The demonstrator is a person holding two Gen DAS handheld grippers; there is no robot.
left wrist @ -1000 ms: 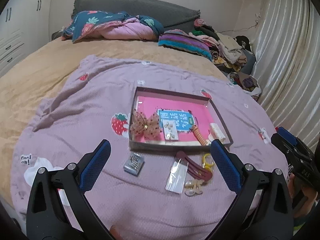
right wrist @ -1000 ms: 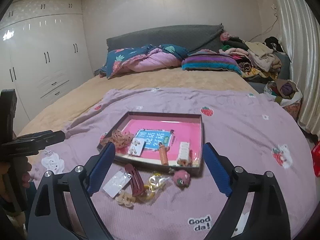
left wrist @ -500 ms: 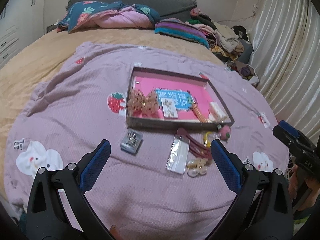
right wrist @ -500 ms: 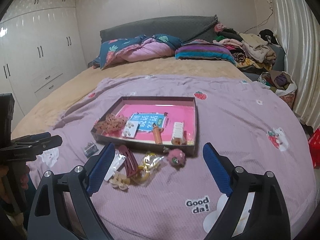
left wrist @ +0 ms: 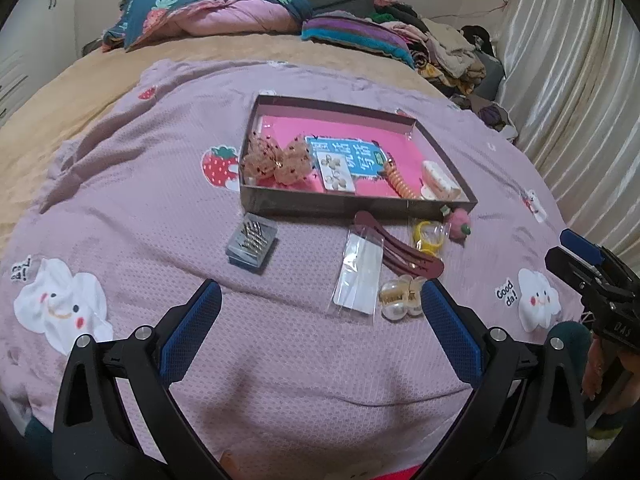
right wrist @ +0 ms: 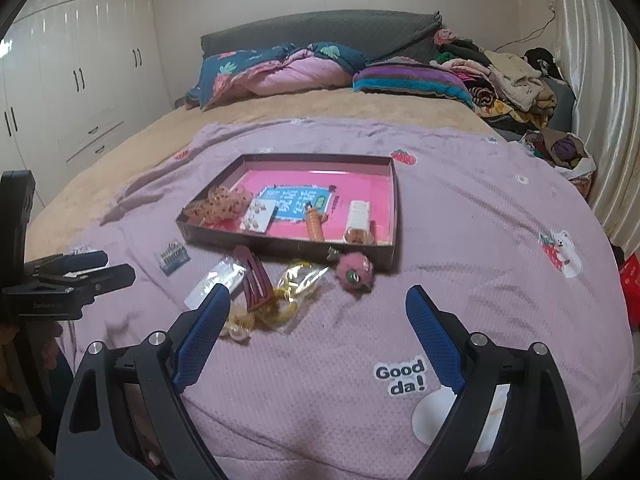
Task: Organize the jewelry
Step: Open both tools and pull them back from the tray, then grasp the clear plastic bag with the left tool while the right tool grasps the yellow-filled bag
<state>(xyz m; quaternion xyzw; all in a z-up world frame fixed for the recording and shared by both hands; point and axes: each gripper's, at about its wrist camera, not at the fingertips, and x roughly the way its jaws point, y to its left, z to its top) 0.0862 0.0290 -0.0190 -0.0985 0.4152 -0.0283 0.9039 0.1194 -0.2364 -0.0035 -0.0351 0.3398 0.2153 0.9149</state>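
A shallow box with a pink floor (left wrist: 444, 156) (right wrist: 394, 208) lies on a purple blanket. It holds a lace bow (left wrist: 276, 160), an earring card (left wrist: 336, 170), an orange spiral tie (left wrist: 398, 182) and a white clip (left wrist: 438, 180). In front of it lie a small clear case of pins (left wrist: 252, 242) (right wrist: 173, 258), a clear packet (left wrist: 358, 274), a dark red hair clip (left wrist: 400, 252) (right wrist: 252, 276), a pearl claw clip (left wrist: 400, 298), a yellow item in a bag (left wrist: 428, 236) (right wrist: 298, 284) and a pink fuzzy ball (left wrist: 460, 222) (right wrist: 354, 272). My left gripper (left wrist: 320, 328) and right gripper (right wrist: 318, 332) are open and empty above the blanket, short of these items.
Pillows (right wrist: 280, 68) and a pile of clothes (right wrist: 504, 76) lie at the head of the bed. White wardrobes (right wrist: 60, 80) stand to the left, a curtain (left wrist: 580, 80) to the right. The blanket (left wrist: 140, 200) has strawberry and cloud prints.
Both grippers have moved forward and tilted down, so the box and loose items sit nearer and higher in view. Both stay open. Nothing on the blanket has moved.
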